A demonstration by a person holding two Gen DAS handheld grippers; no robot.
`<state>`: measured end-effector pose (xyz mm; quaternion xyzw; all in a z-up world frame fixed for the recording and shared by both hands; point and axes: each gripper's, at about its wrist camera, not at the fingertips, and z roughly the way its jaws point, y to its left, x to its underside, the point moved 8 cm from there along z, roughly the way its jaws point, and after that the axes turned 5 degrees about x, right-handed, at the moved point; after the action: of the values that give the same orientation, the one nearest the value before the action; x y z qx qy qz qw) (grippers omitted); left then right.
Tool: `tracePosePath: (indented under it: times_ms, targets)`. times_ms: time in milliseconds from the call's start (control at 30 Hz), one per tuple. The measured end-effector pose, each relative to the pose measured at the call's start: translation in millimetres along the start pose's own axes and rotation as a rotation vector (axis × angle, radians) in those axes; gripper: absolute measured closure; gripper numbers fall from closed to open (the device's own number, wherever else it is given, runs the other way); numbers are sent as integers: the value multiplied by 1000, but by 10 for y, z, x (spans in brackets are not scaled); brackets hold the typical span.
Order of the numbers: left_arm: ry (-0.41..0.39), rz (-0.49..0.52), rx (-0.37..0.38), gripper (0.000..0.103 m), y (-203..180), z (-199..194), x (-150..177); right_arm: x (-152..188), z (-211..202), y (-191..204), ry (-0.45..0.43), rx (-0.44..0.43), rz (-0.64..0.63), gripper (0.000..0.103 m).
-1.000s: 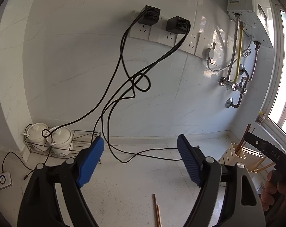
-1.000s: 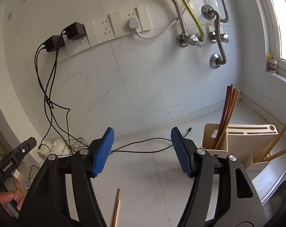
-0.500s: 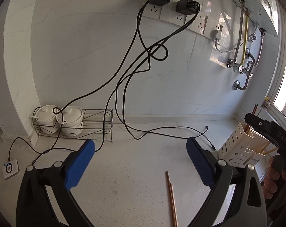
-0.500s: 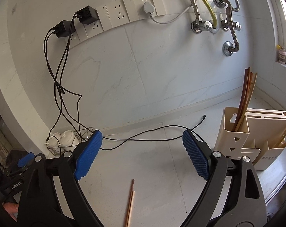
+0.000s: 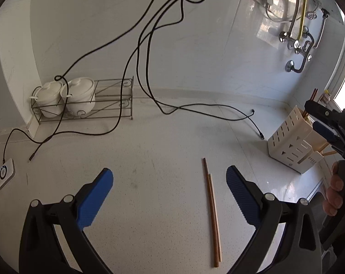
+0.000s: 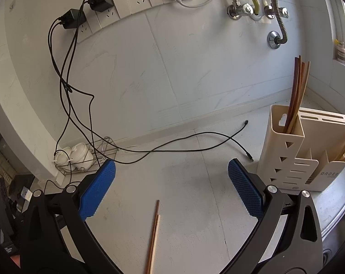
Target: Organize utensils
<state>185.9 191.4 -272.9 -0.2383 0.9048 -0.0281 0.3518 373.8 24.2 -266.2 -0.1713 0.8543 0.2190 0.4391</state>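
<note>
A pair of brown chopsticks (image 5: 212, 212) lies loose on the white counter, side by side. My left gripper (image 5: 169, 173) hangs above them, open, and the sticks appear just inside its right finger. My right gripper (image 6: 171, 164) has its jaws opening wide with nothing between them; the same chopsticks (image 6: 153, 235) lie low in its view. A cream utensil holder (image 6: 286, 155) stands at the right with several chopsticks (image 6: 296, 91) upright in it. In the left wrist view the holder (image 5: 291, 141) sits beside the right gripper (image 5: 325, 125) and the hand (image 5: 334, 189) that holds it.
A wire rack (image 5: 117, 100) with two white lidded pots (image 5: 81, 96) stands at the back left. Black cables (image 5: 195, 109) trail from wall sockets (image 6: 136, 0) across the counter. A small white device (image 5: 4, 173) lies far left. Pipes and valves (image 6: 256, 11) hang above the holder.
Both grippers have opened wider and sunk toward the counter, tipping downward. The loose chopsticks now show at greater length in both views.
</note>
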Motion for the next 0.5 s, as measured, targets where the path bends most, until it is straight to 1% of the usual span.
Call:
tracePosePath:
  times_ms: [67,167,233,300,333,367,500]
  targets:
    - [70,-2,3,6,-6,136,143,59,23,-44,14,19,-1,8]
    - [224,-18,46,6,-62,389,406,159,64,-122,40,36,8,8]
    - [299,-32,65,6,-107,524,541,225,87,-177,56,45,16,8]
    - [345,-21,67,6,-159,637,635,280,108,-236,67,59,24,8]
    - [358,-4,57,9,-183,685,666,299,116,-262,70,61,30,8]
    - [371,14,51,10,-215,726,694,319,120,-290,75,62,36,8]
    - [416,58,34,10,-318,846,780,394,114,-387,86,71,38,8]
